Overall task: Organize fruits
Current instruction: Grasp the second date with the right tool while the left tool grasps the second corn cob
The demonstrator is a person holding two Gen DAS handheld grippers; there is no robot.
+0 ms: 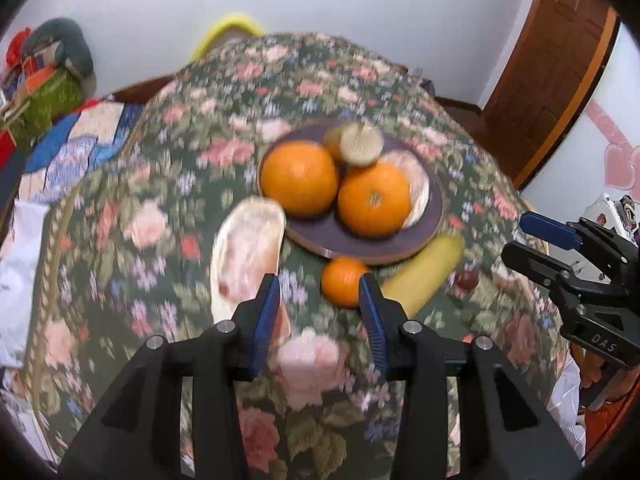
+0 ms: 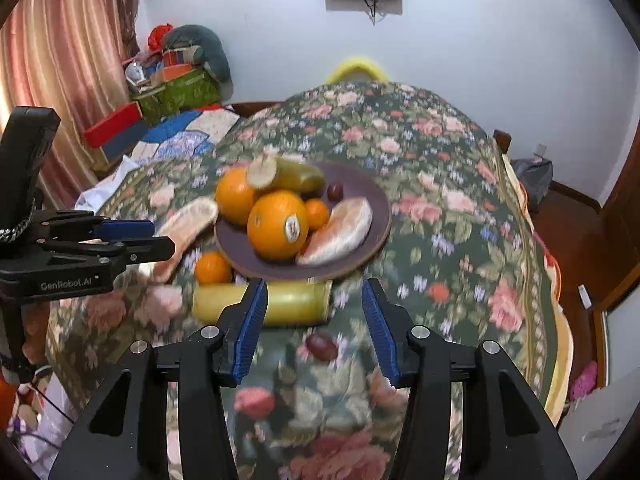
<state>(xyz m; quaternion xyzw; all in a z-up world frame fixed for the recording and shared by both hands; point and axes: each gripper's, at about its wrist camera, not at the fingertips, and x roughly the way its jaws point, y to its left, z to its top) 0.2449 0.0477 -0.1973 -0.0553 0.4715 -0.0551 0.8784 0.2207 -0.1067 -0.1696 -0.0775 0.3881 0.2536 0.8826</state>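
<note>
A dark purple plate (image 1: 428, 220) (image 2: 380, 208) on the floral cloth holds two large oranges (image 1: 300, 178) (image 2: 276, 224), a pomelo wedge (image 2: 340, 232), a small tangerine (image 2: 318, 213), a yellow-green fruit (image 2: 298, 176) and a grape (image 2: 335, 191). Off the plate lie a pomelo wedge (image 1: 248, 252) (image 2: 186, 230), a small tangerine (image 1: 344, 282) (image 2: 213, 267), a yellow fruit (image 1: 424, 272) (image 2: 288, 302) and a red grape (image 1: 466, 280) (image 2: 322, 347). My left gripper (image 1: 320, 292) (image 2: 160, 236) is open, just short of the loose tangerine. My right gripper (image 2: 314, 304) (image 1: 516, 236) is open above the grape.
The floral cloth (image 1: 200, 128) covers a rounded table. A bed with a patchwork quilt (image 1: 80, 136) and piled boxes (image 2: 172, 88) lies at the left. A wooden door (image 1: 560, 64) is at the right, a yellow chair back (image 2: 356, 66) behind the table.
</note>
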